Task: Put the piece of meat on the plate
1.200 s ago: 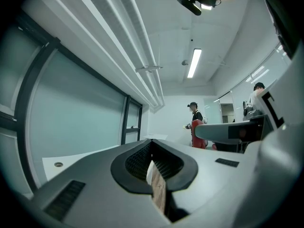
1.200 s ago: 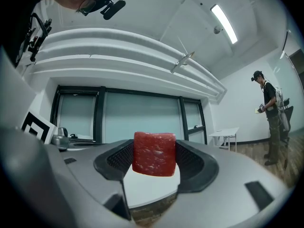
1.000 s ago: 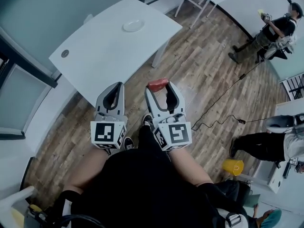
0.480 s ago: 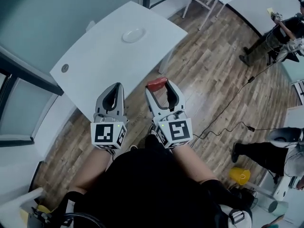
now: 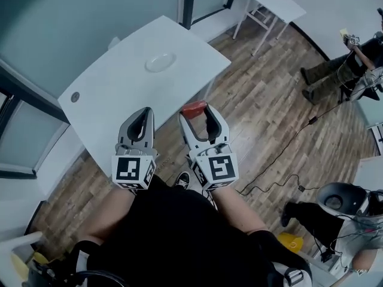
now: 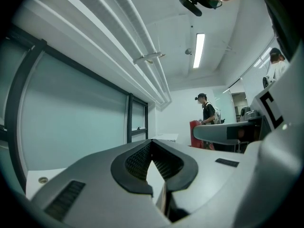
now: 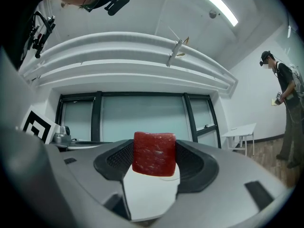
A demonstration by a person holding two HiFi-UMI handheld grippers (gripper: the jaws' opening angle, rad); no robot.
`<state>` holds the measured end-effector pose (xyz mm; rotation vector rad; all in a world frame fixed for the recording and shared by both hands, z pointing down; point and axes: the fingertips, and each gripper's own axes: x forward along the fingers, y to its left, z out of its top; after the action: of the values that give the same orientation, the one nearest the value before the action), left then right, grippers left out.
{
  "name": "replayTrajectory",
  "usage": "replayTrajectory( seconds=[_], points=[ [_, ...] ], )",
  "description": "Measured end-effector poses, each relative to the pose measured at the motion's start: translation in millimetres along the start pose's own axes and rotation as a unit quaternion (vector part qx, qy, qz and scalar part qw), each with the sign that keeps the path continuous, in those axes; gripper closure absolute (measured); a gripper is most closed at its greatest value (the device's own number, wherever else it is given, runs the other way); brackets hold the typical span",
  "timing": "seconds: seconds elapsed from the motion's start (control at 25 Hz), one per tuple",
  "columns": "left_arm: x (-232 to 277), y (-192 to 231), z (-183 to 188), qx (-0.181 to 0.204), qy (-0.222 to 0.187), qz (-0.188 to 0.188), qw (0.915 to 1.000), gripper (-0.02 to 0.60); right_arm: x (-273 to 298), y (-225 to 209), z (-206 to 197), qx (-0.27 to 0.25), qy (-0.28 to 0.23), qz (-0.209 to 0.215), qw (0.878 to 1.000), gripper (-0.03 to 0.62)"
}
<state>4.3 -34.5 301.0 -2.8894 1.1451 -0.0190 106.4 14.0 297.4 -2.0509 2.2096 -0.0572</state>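
Short of table (image 5: pixel 119 82) | right hand-held gripper (image 5: pixel 196 110) forward, clamping meat (image 5: pixel 194 106) | left hand-held gripper (image 5: pixel 143 112) alongside, jaws together

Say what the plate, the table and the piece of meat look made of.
Plate: white, smooth, ceramic or plastic; too far to tell. Table: smooth matte white top, likely laminate. Piece of meat: red marbled block with squared edges, possibly a toy.

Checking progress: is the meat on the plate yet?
No, the meat is clamped in the right gripper, away from the plate on the table.
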Motion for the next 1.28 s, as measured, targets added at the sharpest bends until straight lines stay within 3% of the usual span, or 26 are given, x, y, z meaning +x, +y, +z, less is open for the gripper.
replayTrajectory(
  seconds=[0.48, 0.8, 1.28],
  points=[
    [32, 1, -6, 0.003, 0.010, 0.001, 0.9999, 0.578, 22, -20, -7, 0.005, 0.010, 0.003, 1.000, 0.318],
    [57, 7, -15, -0.016, 0.016, 0.004, 0.9997, 0.578, 40, -37, -14, 0.002, 0.034, 0.003, 0.999, 0.318],
    [108, 66, -50, -0.048, 0.035, 0.024, 0.9979, 0.578, 122, -46, -46, 0.001, 0.081, 0.016, 0.997, 0.318]
  ],
)
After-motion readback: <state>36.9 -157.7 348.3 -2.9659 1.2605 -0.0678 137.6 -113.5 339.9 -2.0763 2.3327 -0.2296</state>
